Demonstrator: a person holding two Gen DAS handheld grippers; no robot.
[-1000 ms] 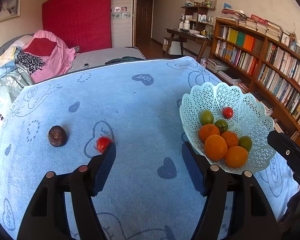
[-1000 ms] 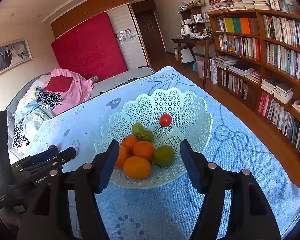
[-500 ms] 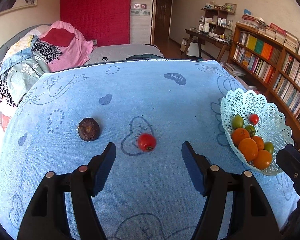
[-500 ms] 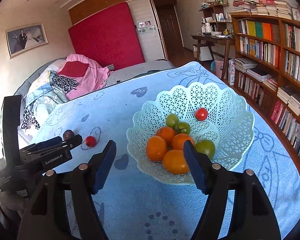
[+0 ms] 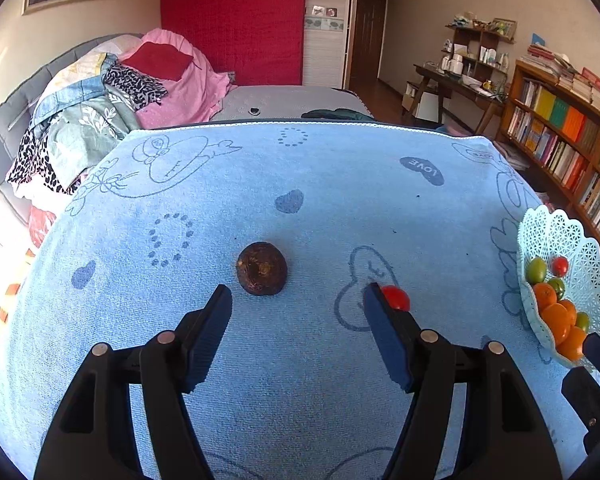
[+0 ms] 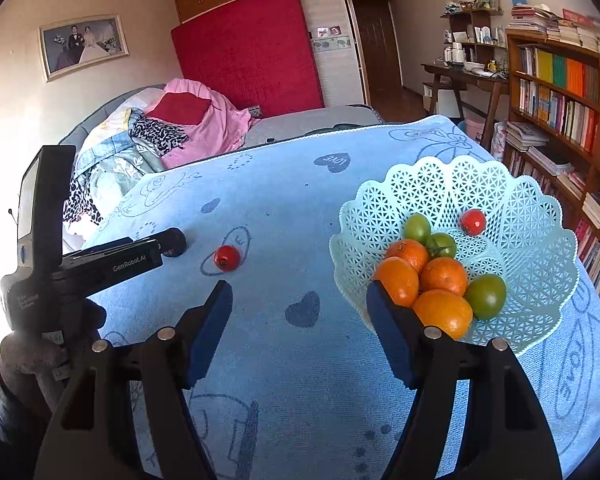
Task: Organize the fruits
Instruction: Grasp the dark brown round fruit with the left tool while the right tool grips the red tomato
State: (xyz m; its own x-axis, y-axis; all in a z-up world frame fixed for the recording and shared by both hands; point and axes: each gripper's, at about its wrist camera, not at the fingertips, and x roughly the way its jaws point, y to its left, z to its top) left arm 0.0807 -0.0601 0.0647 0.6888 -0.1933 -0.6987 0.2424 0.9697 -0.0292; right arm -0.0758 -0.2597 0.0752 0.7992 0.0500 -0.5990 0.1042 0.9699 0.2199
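On the table under the light-blue printed terry cloth (image 5: 340, 208), two fruits lie loose: a dark brown round wrinkled fruit (image 5: 261, 268) and a small red cherry tomato (image 5: 396, 297). In the left wrist view the brown fruit sits at 12 o'clock, just ahead of the gap of the left gripper (image 5: 298, 294); the tomato is at 2 o'clock, just beyond the right-hand fingertip. Left jaws wide apart, empty. The right gripper (image 6: 299, 290) hovers with jaws also apart and empty, and the pale mint lattice plastic fruit bowl (image 6: 536, 216) at its 1–2 o'clock already holds oranges, green fruits and one red tomato.

Likely step: left picks the brown fruit.
- Nudge toward 11 o'clock so the fruit centres between the fingers; it's slightly left of mid-gap.
- Come down until the pads straddle its widest part, then close slowly; it's round and may roll on the cloth.
- Keep the right-hand finger off the tomato on approach, or it could roll.
- Bowl is well off at 3 o'clock; lift clear of the rim before releasing.
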